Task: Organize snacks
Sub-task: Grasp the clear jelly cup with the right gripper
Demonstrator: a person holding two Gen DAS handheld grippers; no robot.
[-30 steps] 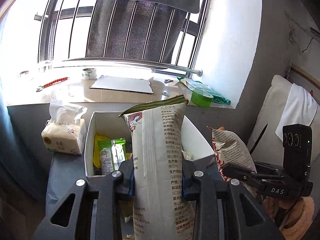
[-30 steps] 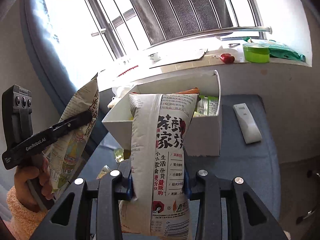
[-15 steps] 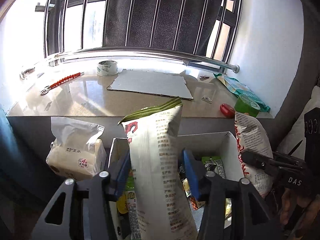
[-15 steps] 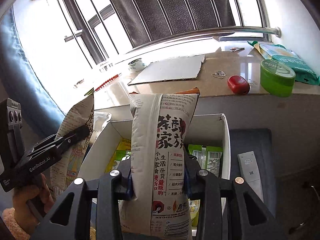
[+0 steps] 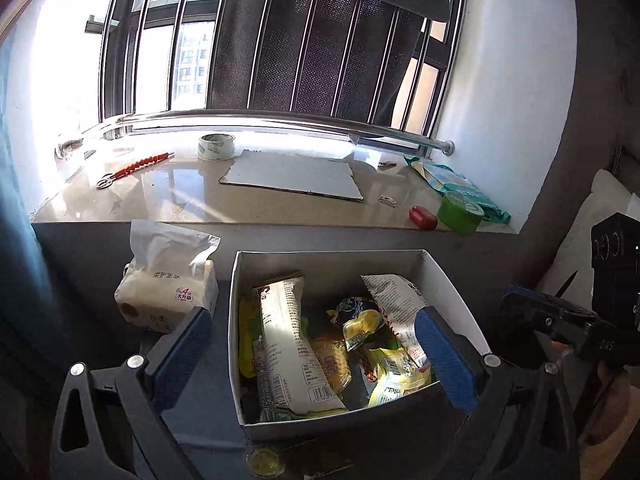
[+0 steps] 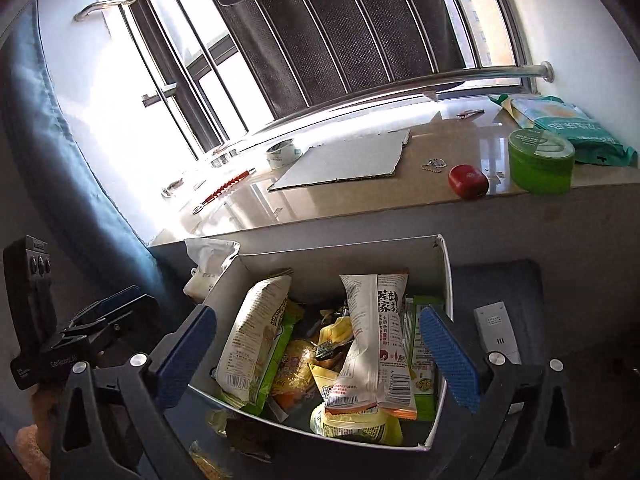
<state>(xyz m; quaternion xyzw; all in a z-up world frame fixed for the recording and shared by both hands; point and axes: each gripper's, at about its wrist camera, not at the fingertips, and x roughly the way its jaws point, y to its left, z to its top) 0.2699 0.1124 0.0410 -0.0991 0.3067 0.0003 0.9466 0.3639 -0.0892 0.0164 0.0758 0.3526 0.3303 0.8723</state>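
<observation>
A white cardboard box [image 5: 452,284] [image 6: 446,276] holds several snack packs. A tall white bag with a green edge [image 5: 286,336] [image 6: 252,332] lies in its left side. A white bag with red print [image 6: 376,340] [image 5: 398,312] lies in its right side, over smaller yellow packs [image 5: 394,376]. My left gripper [image 5: 314,354] is open and empty above the box. My right gripper [image 6: 318,354] is open and empty above the box too. Each gripper shows at the edge of the other's view.
A tissue pack [image 5: 168,284] stands left of the box. A white remote [image 6: 498,330] lies to its right. The sill behind holds a cardboard sheet [image 5: 292,174], tape roll [image 5: 216,146], red case [image 6: 468,180] and green tin [image 6: 540,160]. Loose packets [image 6: 204,456] lie in front of the box.
Both grippers have opened and let go of their bags. The two bags now lie inside the box. Both grippers stand above the box.
</observation>
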